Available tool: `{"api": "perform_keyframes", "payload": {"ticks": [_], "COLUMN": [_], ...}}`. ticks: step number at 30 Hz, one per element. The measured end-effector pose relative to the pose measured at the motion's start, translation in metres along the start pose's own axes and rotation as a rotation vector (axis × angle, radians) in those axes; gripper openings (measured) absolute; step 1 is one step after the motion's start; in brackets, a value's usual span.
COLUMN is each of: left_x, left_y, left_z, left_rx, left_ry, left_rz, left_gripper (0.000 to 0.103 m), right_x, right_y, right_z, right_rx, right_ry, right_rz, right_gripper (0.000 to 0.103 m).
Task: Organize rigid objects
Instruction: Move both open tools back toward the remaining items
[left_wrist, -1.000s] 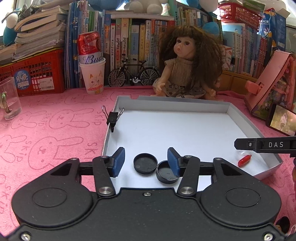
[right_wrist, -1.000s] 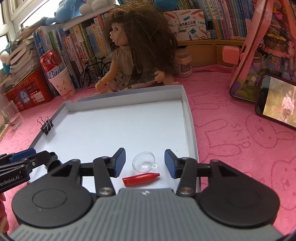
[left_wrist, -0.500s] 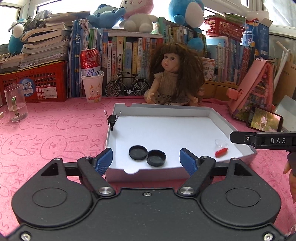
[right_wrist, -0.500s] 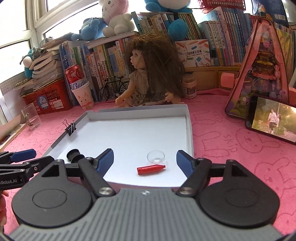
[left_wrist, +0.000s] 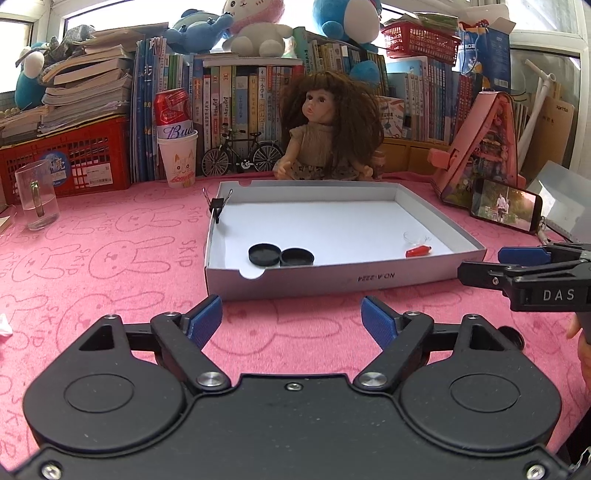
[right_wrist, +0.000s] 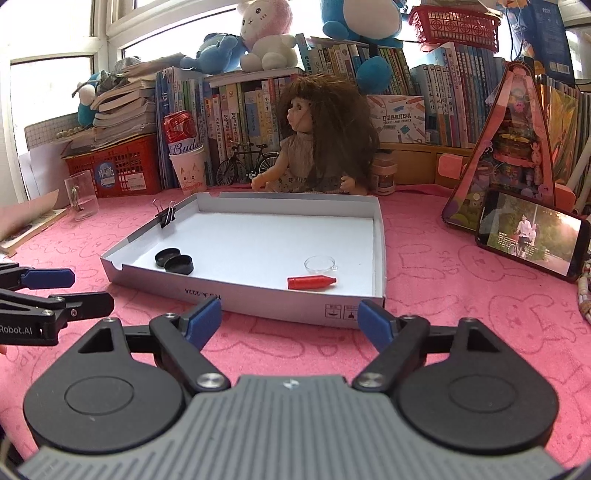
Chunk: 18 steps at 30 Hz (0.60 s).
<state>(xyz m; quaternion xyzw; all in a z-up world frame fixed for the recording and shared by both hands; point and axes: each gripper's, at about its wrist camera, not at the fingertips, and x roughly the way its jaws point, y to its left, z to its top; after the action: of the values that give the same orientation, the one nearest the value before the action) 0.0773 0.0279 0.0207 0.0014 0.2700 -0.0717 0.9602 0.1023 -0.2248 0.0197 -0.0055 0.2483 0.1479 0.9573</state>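
Observation:
A shallow white box tray (left_wrist: 332, 282) (right_wrist: 258, 299) lies on the pink cloth. In it are two black round lids (left_wrist: 280, 255) (right_wrist: 174, 260) at the near left, and a red cap (left_wrist: 418, 251) (right_wrist: 311, 282) beside a small clear dish (left_wrist: 413, 236) (right_wrist: 320, 264) at the near right. A black binder clip (left_wrist: 217, 204) (right_wrist: 166, 215) grips the tray's left wall. My left gripper (left_wrist: 291, 319) is open and empty in front of the tray. My right gripper (right_wrist: 289, 317) is open and empty, also in front of the tray.
A doll (left_wrist: 327, 127) sits behind the tray. A glass mug (left_wrist: 36, 198), a paper cup with a can (left_wrist: 176, 147) and a toy bicycle (left_wrist: 242, 157) stand at the back left. A phone (right_wrist: 532, 236) and pink stand (right_wrist: 506, 147) are to the right.
Both grippers have pulled back from over the tray to in front of it and opened wider. The lids, red cap and dish stay in the tray.

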Motion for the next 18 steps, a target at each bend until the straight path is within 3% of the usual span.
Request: {"api": "perform_keyframes", "payload": {"ticks": [18], "left_x": [-0.021], "left_y": [-0.001], "left_z": [-0.040], "left_rx": [0.029], "left_ry": [-0.017], "left_rz": [-0.044], "left_gripper": [0.083], "right_x": [-0.029], "right_y": [-0.002], "right_z": [-0.045], "right_rx": [0.034], "right_ry": [-0.050], "right_rz": [-0.025], "right_gripper": [0.095]}}
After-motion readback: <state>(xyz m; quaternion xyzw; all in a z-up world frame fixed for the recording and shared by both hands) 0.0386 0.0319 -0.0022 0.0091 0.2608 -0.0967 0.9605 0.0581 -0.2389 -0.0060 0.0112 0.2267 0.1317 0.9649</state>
